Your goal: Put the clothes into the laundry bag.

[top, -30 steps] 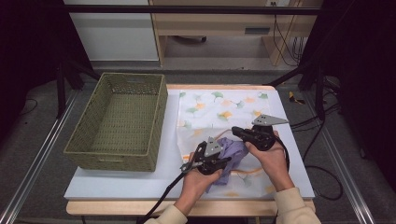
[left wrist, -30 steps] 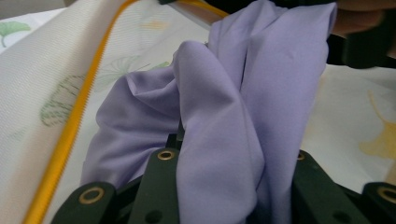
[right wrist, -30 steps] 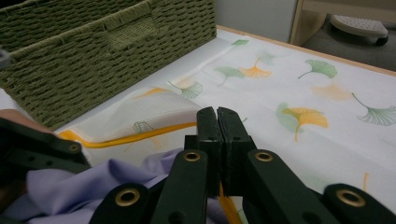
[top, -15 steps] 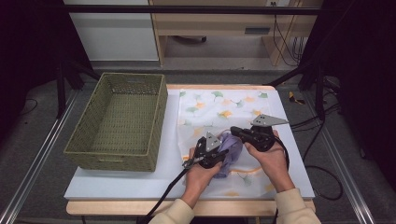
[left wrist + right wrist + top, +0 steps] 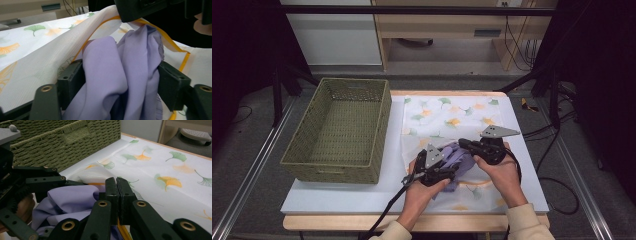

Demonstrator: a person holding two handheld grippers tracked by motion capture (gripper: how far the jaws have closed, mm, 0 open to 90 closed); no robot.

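**Purple cloth at the mouth of a leaf-print bag**

A person stands at the bench point(image 5: 337, 197) with a gripper in each hand. A soft purple cloth point(image 5: 459, 155) lies bunched up near the front of the bench, on top of a thin white mesh bag point(image 5: 452, 112) with green and orange leaves on it. The cloth sits right at the bag's open edge, which has an orange trim.

The left gripper point(image 5: 451, 172) has the cloth between its jaws. Its jaws have just been opening and now stand wide, one on each side of the bunched cloth. In the left gripper view the cloth point(image 5: 120, 75) fills the gap between them.

The right gripper point(image 5: 462, 144) is just beside the left one. Its jaws are pressed tight together on the orange edge of the bag point(image 5: 122, 228), lifting it above the cloth.

A green woven basket point(image 5: 337, 127) sits on the left side of the bench, apart from the bag.
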